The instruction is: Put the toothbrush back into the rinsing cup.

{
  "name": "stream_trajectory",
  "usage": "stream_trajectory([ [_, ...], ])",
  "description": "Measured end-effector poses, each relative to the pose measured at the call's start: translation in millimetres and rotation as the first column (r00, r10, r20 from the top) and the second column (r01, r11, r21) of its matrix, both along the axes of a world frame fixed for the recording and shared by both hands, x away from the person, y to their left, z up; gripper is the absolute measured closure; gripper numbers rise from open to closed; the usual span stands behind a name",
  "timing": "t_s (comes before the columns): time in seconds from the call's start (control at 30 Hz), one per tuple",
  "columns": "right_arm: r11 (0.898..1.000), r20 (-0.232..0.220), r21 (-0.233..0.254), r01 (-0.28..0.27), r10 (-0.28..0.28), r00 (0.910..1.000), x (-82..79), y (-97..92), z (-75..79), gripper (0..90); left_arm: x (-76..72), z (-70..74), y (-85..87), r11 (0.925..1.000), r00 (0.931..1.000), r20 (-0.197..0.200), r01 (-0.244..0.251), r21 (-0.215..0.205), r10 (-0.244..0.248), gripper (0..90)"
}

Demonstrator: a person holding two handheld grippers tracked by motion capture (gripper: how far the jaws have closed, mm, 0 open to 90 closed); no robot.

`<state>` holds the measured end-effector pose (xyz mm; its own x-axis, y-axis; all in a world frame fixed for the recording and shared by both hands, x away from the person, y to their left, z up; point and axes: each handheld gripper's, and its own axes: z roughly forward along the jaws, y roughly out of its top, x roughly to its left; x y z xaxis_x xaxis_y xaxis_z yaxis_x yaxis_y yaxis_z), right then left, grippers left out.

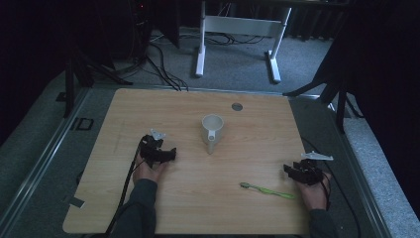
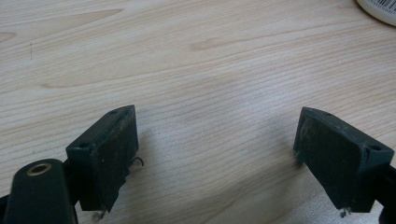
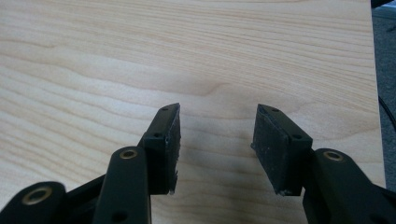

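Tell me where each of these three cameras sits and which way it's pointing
High view: above the person's side, looking forward and down on the table, cup and toothbrush; forearms, left claw, right claw.
Left gripper view: on the left claw, looking down at bare wood; its open jaws, cup edge.
Right gripper view: on the right claw, facing the table's edge; its open jaws.
Shared: both gripper views show wood grain.
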<state>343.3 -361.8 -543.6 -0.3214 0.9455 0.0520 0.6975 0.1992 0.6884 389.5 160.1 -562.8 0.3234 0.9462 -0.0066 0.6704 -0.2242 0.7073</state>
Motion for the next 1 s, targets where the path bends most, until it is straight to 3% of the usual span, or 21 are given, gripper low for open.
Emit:
stream_trajectory([
  [0.23,0.999,0.005,-0.037,-0.038,0.038,0.9993,-4.2,-0.4,7.0,51.6,0.0,0.0,0.0,1.0,1.0,0.0,0.0,0.0,0.0,14.3],
  [1.0,0.987,-0.004,-0.084,-0.137,0.137,0.9905,-9.7,2.9,27.0,57.4,0.0,0.0,0.0,1.0,1.0,0.0,0.0,0.0,0.0,14.3],
])
